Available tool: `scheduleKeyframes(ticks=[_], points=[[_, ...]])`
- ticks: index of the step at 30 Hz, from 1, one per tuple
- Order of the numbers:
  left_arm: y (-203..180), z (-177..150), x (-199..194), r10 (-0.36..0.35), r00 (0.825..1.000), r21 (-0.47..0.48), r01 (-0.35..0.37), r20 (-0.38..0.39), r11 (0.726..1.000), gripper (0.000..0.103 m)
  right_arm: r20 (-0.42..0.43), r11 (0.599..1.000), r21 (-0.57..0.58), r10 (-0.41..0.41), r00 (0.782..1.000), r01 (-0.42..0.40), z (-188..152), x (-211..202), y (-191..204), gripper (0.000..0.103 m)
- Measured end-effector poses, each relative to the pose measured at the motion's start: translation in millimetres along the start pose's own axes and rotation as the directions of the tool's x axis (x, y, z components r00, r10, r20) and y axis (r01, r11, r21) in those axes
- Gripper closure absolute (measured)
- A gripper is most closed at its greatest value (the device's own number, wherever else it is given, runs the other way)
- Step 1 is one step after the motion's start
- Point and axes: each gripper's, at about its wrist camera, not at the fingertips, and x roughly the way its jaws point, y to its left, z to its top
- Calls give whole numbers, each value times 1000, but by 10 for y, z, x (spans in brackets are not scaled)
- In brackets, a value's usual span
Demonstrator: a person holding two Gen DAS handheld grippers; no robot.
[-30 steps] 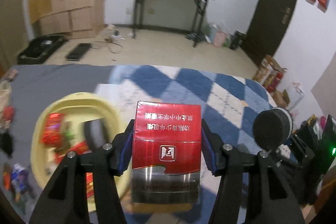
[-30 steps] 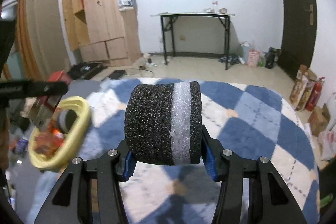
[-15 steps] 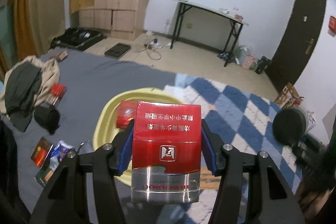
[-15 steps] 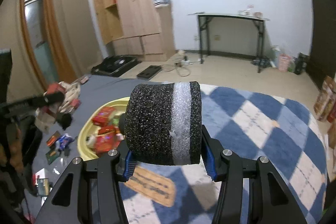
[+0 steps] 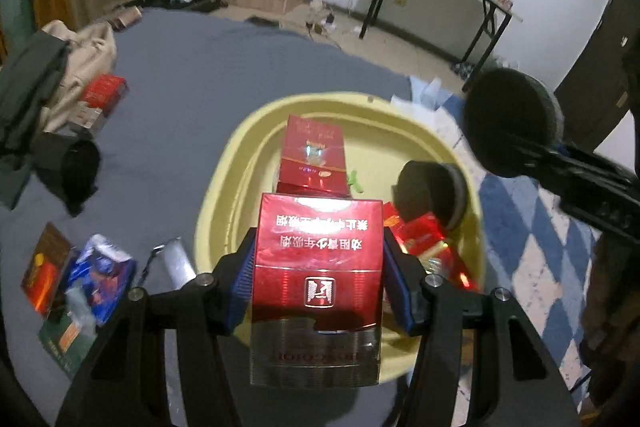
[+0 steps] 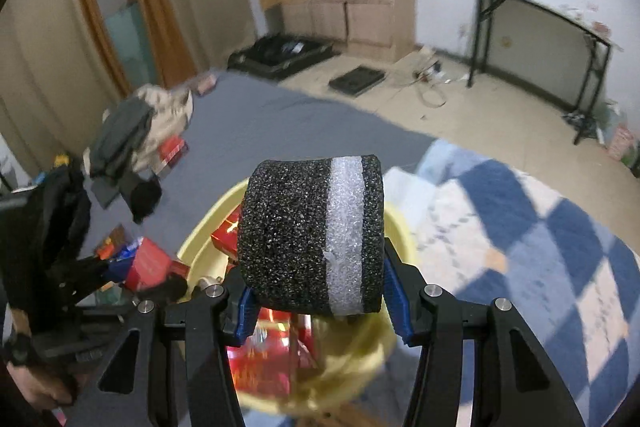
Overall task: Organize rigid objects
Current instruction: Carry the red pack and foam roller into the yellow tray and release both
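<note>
Between the fingers of the left gripper (image 5: 318,279), a red box (image 5: 318,267) is sitting clamped by its two narrow sides, hanging above the near rim of the yellow basin (image 5: 224,195). Its glossy wrap is probably making it slippery, and the thin card would likely dent under a hard squeeze, so the flat sides are looking like the safest hold. Beyond those fingertips, another red pack (image 5: 314,159) is lying inside the basin. Over the same basin, the right gripper (image 6: 316,291) is pinching a foam roll (image 6: 312,239) across its ends; it is looking light and springy.
</note>
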Motion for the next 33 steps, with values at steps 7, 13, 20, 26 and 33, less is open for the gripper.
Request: scheduleKeyframes(ticks=[7, 13, 20, 26, 33], points=[[71, 5, 399, -16, 999, 0, 16, -44, 1000, 45, -115, 993, -106, -59, 992, 47, 395, 803, 97, 52], [114, -85, 446, -37, 998, -22, 36, -48, 999, 45, -179, 993, -114, -42, 983, 22, 513, 1100, 121, 51], [160, -97, 225, -28, 999, -71, 30, 24, 997, 2, -189, 985, -165, -85, 978, 54, 450, 1168, 219, 44], [72, -95, -123, -14, 996, -77, 21, 88, 997, 0, -34, 994, -93, -62, 997, 59, 399, 589, 192, 6], [-511, -47, -726, -13, 984, -40, 21, 179, 999, 0, 124, 996, -32, -82, 989, 86, 13, -616, -125, 0]])
